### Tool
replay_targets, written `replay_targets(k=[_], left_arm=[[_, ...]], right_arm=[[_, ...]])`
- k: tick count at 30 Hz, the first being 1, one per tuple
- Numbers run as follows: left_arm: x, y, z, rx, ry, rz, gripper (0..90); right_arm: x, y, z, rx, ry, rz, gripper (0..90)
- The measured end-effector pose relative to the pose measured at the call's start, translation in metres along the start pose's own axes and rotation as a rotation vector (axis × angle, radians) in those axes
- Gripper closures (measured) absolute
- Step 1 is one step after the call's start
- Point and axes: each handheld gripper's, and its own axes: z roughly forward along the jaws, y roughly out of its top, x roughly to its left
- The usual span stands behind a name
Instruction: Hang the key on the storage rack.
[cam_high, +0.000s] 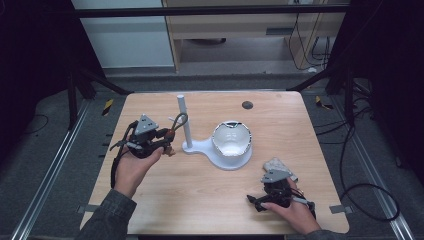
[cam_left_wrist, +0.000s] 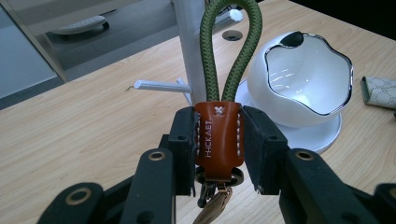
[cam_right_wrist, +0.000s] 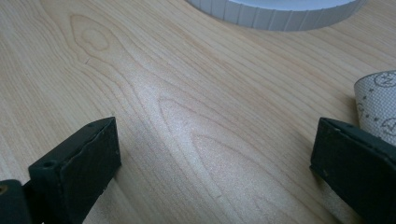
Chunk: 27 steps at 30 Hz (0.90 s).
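My left gripper has its jaws clenched on the brown leather tab of a key strap. On the leather I read small white letters along its length, something like "HCKAET", and a white cross stitch sits near its top edge. The strap's long axis runs away from my jaws: the green cord loop rises from the tab and points toward the white post, and the top of the loop goes out of the left gripper view. Below the tab hang a dark ring and a metal clasp, toward my hand. In the high view the strap is held above the left half of the counter, just beside the post, with the loop near it; I cannot tell if they touch.

The post stands upright on a flat white base, which also carries a white bowl with a shiny wavy rim.

Farther right, my right gripper rests low on the counter with its jaws released and wide apart, only bare wood between them. A pale patterned pouch lies just beside it; its print is too small to read.

The counter is light wood with clear grain. Around it are grey carpet, black frame bars and cables.
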Motion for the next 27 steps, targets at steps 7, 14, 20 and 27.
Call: replay_targets(k=[7,14,20,27], left_arm=[[0.0,0.0,0.001,0.004,0.004,0.001,65.4],[0.0,-0.001,0.004,0.006,0.008,-0.006,65.4],[-0.002,-0.003,0.01,0.009,0.008,-0.012,65.3],[-0.002,-0.007,0.018,0.016,0.007,-0.016,68.1]], right_arm=[[0.0,0.0,0.0,0.0,0.0,0.0,1.5],[0.0,0.0,0.0,0.0,0.0,0.0,1.5],[0.0,0.0,0.0,0.001,0.0,0.001,1.5],[0.0,0.0,0.0,0.0,0.0,0.0,1.5]])
